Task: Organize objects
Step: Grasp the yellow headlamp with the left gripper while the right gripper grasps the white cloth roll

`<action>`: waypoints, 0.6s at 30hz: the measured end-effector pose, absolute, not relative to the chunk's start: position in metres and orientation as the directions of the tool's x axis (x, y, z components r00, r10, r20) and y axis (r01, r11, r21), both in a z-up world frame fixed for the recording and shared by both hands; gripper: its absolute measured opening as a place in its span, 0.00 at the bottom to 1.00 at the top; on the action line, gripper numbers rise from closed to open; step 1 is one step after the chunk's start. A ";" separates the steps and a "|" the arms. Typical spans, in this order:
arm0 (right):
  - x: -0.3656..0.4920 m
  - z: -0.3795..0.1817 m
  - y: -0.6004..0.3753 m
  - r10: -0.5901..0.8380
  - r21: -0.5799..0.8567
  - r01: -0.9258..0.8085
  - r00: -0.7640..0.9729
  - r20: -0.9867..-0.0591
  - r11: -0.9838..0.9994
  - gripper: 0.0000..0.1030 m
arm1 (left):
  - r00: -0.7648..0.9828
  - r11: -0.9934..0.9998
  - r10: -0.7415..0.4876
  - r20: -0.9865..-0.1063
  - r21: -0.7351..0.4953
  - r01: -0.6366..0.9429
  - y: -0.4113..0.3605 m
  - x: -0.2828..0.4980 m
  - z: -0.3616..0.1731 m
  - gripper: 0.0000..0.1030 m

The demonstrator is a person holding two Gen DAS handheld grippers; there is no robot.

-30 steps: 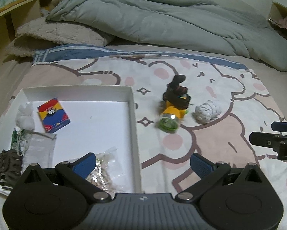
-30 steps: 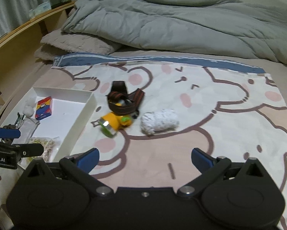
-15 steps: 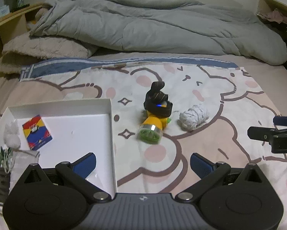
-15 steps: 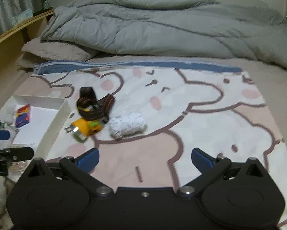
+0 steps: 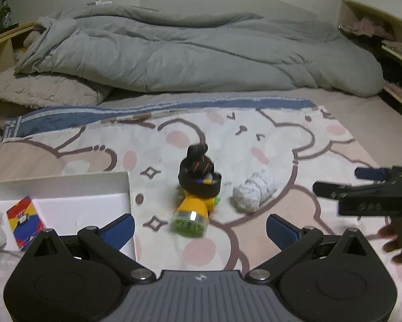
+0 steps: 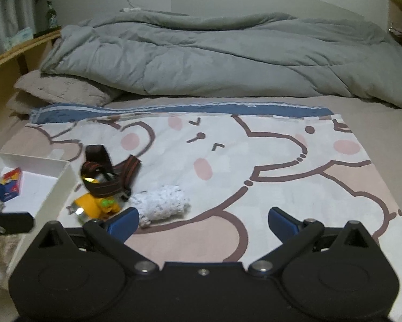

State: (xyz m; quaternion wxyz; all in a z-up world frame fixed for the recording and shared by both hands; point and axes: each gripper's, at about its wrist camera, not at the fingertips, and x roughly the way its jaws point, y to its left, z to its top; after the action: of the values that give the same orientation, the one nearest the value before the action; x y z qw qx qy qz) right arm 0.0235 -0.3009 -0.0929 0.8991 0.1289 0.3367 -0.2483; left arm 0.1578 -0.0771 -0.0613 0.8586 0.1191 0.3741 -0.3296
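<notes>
Since the earlier frames you swung both grippers rightward, so the white tray (image 5: 66,187) slid toward the left edge. Your left gripper (image 5: 200,226) stood spread wide and empty, the yellow headlamp (image 5: 194,209) lying on the cartoon blanket (image 5: 281,139) just ahead between its fingers. Your right gripper (image 6: 203,220) was also spread, empty; the white cloth roll (image 6: 163,204) lay beside its left finger. Right of the roll, blanket ran bare to the grey duvet (image 6: 227,53).

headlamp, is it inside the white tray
No, the headlamp lies on the cartoon blanket to the right of the tray, beside the white sock roll.
</notes>
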 end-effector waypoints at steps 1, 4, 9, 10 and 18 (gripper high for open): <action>0.027 -0.096 -0.302 -0.368 0.055 0.535 0.647 -0.668 0.843 1.00 | 0.502 0.749 -0.486 -0.716 -0.045 0.661 -0.078 0.160 -0.061 0.98; 0.035 -0.106 -0.304 -0.368 0.029 0.515 0.650 -0.665 0.857 1.00 | 0.494 0.727 -0.500 -0.711 -0.034 0.686 -0.084 0.166 -0.064 0.89; 0.052 -0.115 -0.307 -0.278 0.086 0.452 0.676 -0.682 0.888 1.00 | 0.471 0.698 -0.506 -0.723 -0.022 0.716 -0.089 0.176 -0.076 0.74; 0.057 -0.117 -0.308 -0.261 0.100 0.445 0.677 -0.689 0.890 1.00 | 0.467 0.693 -0.508 -0.724 -0.021 0.720 -0.090 0.177 -0.079 0.73; 0.079 -0.134 -0.318 -0.179 0.157 0.392 0.693 -0.698 0.907 1.00 | 0.434 0.626 -0.536 -0.725 0.005 0.780 -0.101 0.182 -0.101 0.65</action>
State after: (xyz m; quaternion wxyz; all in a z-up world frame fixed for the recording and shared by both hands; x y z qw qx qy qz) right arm 0.0792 -0.3177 -0.1345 0.9081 0.1485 0.3588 -0.1570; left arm 0.1818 -0.1008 -0.1006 0.8290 0.1724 0.3545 -0.3967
